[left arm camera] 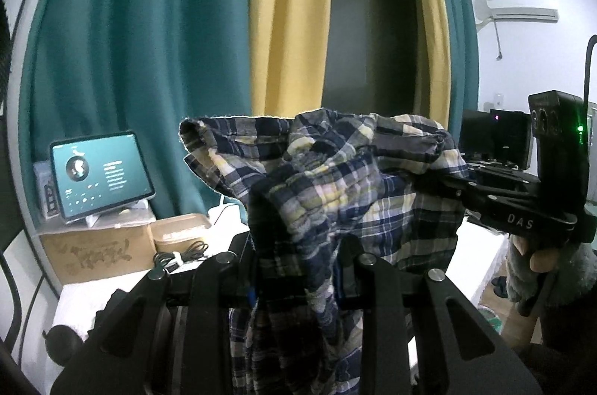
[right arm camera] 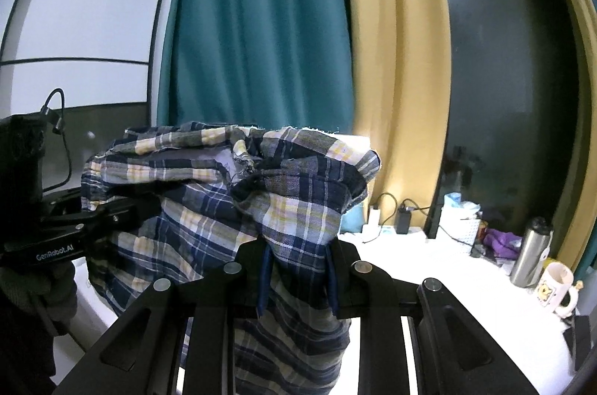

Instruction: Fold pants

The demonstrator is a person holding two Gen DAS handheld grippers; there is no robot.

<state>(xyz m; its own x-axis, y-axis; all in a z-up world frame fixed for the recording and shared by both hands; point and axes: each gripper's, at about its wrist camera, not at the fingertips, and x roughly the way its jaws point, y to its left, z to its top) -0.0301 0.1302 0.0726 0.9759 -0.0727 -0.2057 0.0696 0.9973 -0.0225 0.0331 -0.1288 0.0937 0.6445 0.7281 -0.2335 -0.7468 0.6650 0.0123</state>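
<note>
The plaid pants point(left arm camera: 335, 178), navy, yellow and white, hang bunched in the air between both grippers above the white table. My left gripper point(left arm camera: 298, 245) is shut on a fold of the cloth, which spills over and below its fingers. In the right wrist view the same pants point(right arm camera: 231, 193) drape over my right gripper point(right arm camera: 298, 257), shut on another fold. The right gripper point(left arm camera: 440, 178) also shows in the left wrist view, reaching in from the right into the cloth. The left gripper point(right arm camera: 149, 204) enters the right wrist view from the left. The fingertips are hidden by fabric.
A white-covered table point(right arm camera: 429, 268) lies below. On it stand a tablet point(left arm camera: 100, 171) on cardboard boxes point(left arm camera: 100, 251), cables, a steel bottle point(right arm camera: 530, 251), a mug point(right arm camera: 556, 287) and chargers. Teal and yellow curtains point(left arm camera: 149, 59) hang behind. A person's gloved hand point(left arm camera: 541, 260) holds the right gripper.
</note>
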